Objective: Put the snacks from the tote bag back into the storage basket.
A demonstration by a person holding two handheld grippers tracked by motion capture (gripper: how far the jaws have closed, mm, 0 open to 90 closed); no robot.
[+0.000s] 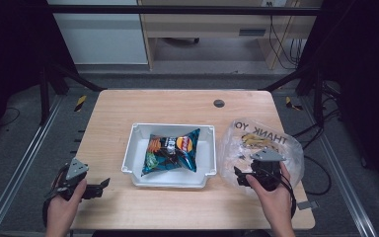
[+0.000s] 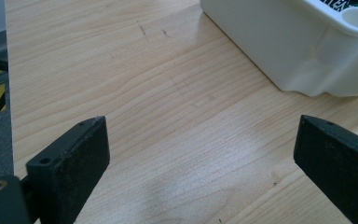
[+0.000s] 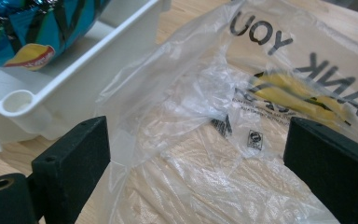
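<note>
A blue bag of chips (image 1: 171, 150) (image 3: 32, 28) lies inside a white plastic bin (image 1: 138, 136) (image 2: 279, 42) (image 3: 74, 70) at the table's middle. To its right lies a clear plastic bag (image 1: 264, 136) (image 3: 242, 93) printed "THANK YOU". My right gripper (image 1: 240, 177) (image 3: 196, 172) hovers over the near part of that bag, open, jaws wide apart with nothing between them. My left gripper (image 1: 101, 187) (image 2: 200, 163) is low over bare wood at the near left, open and empty, pointing toward the bin's near left corner.
The wooden table (image 1: 177, 106) has a dark round grommet (image 1: 219, 103) at the far middle. Metal rails run along both sides on the floor. Bare wood lies in front of the bin and along the left side.
</note>
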